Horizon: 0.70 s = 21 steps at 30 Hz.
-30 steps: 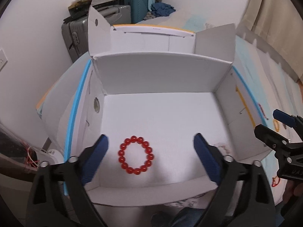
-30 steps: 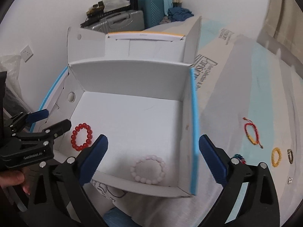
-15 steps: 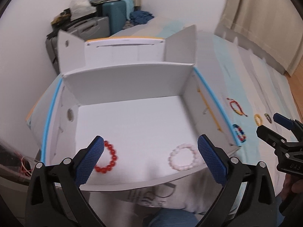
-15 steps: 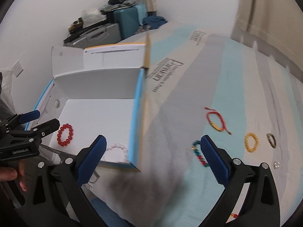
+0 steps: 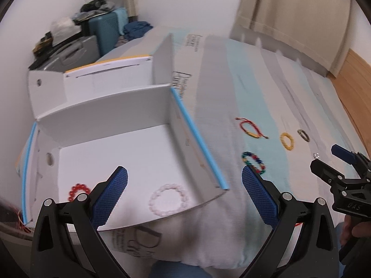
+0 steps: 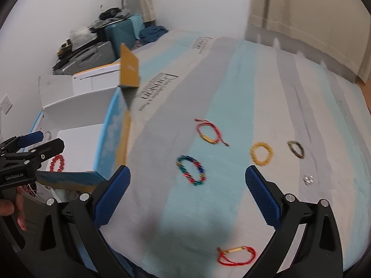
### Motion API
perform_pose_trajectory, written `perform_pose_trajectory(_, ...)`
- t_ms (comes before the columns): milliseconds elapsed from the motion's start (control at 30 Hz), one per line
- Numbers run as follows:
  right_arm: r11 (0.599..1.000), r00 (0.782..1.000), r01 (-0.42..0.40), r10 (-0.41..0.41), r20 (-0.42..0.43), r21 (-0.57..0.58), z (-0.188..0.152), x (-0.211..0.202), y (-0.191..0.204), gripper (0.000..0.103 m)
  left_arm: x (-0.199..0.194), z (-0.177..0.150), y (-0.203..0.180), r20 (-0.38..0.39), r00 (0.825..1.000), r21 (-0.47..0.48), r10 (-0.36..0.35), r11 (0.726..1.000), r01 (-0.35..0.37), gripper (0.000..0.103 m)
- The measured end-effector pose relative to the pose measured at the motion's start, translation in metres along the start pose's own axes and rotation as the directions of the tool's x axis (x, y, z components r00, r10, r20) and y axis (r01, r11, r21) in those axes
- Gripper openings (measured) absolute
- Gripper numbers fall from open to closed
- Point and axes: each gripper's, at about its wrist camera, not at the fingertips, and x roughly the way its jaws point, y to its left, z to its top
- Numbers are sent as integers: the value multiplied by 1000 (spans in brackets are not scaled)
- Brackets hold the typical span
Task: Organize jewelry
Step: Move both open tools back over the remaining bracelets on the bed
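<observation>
1. Grippers both gape wide and empty: our left gripper (image 5: pixel 184 193) over the white cardboard box (image 5: pixel 111 113), our right gripper (image 6: pixel 187 193) above the striped bedcover (image 6: pixel 231 88).
2. Pale pink bead bracelet (image 5: pixel 168 199) and red bead bracelet (image 5: pixel 78 189) lie in the box; the multicoloured bead bracelet (image 6: pixel 191 170) lies on the bedcover.

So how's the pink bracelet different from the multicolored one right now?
The pink bracelet lies inside the white box; the multicolored bracelet lies outside it on the striped bedspread. The pink bracelet is one pale color, while the multicolored one mixes blue, green and red beads. The pink bracelet looks rounder; the multicolored one is stretched into an oval. Both are beaded loops lying flat, held by neither gripper.
</observation>
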Motion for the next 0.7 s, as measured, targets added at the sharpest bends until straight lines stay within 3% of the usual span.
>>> perform_pose_trajectory(367,995,998,62,-61,-19,76,-26,-6,-62,95,23,-1,-65,-26,997,81,-66,994,68,97)
perform_pose_trajectory(700,984,992,106,-96,-77,143,-72,3,-109,95,61,-7,-122,-37,987,131,-156,978,160,97)
